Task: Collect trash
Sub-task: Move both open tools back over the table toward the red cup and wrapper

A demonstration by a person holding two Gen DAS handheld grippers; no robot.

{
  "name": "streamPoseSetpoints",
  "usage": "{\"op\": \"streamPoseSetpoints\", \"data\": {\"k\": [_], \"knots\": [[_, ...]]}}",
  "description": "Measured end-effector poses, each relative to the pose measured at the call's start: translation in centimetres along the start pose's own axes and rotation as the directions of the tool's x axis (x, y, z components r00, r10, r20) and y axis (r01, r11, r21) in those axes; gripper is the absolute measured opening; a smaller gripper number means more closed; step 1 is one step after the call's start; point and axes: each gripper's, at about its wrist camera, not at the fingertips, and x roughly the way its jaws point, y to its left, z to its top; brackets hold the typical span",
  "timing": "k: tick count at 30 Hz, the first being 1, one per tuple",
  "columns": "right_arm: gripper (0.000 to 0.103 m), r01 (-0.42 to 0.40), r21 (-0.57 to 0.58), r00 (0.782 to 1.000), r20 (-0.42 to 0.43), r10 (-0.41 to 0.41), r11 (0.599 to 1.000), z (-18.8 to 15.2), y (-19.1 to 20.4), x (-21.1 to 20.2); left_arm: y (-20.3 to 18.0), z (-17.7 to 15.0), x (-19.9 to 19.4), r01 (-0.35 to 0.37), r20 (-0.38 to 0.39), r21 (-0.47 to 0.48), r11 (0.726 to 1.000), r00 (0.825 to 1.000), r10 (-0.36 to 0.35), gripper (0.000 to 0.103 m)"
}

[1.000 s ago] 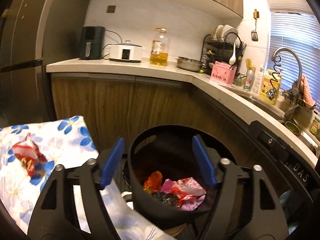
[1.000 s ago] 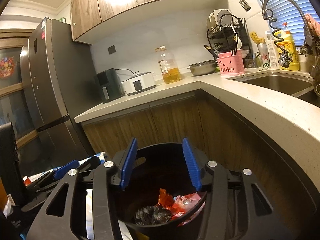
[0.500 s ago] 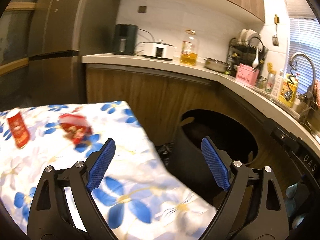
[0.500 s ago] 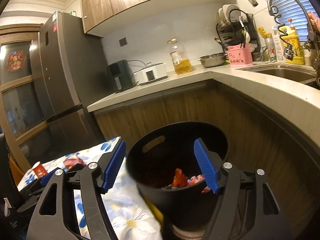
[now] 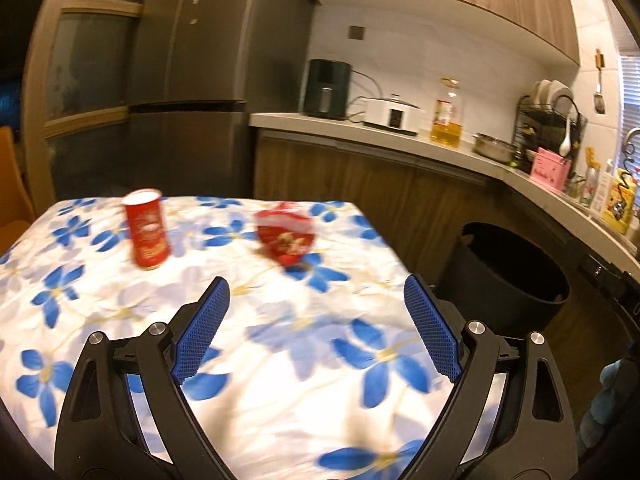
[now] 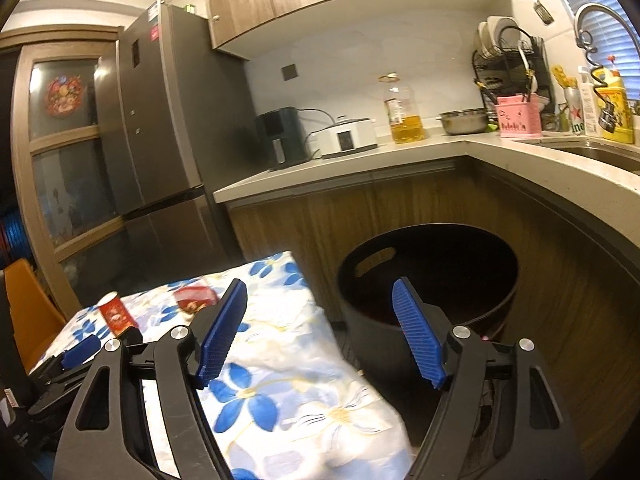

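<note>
Facing the flowered tablecloth (image 5: 280,380), the left gripper (image 5: 316,292) hangs spread wide and empty, a red can (image 5: 147,234) ahead-left, a red wrapper (image 5: 285,237) straight ahead, the black bin (image 5: 500,280) off right. Right gripper (image 6: 320,296): likewise agape, empty, bin just beyond its right finger.

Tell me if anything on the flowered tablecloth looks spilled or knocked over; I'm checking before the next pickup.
Nothing stands out. The red can stands upright, the red wrapper lies crumpled beside it, apart from it. No spill shows on the tablecloth, though the view is blurred.
</note>
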Motion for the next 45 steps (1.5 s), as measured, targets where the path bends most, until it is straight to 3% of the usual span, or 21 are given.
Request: {"op": "streamPoseSetpoints", "data": {"k": [9, 21, 33, 45], "knots": [[0.074, -0.063, -0.044, 0.998, -0.034, 0.062, 0.997, -1.7, 5.2, 0.9, 6.1, -0.5, -2.2, -0.104, 0.011, -0.055, 0.993, 0.994, 0.105, 0.088], [0.074, -0.141, -0.115, 0.985, -0.112, 0.129, 0.983, -3.7, 10.8, 5.2, 13.0, -0.3, -2.8, -0.236, 0.011, -0.139, 0.962, 0.971, 0.240, 0.093], [0.076, -0.178, -0.113, 0.976, -0.144, 0.162, 0.977, -3.8, 14.3, 12.5, 15.6, 1.5, -0.2, -0.281, 0.034, -0.160, 0.946, 0.956, 0.290, 0.097], [0.077, -0.143, -0.109, 0.970, -0.215, 0.117, 0.984, -3.3, 16.2, 21.5, 17.0, 3.5, 3.7, -0.280, 0.042, -0.174, 0.944, 0.956, 0.292, 0.096]]}}
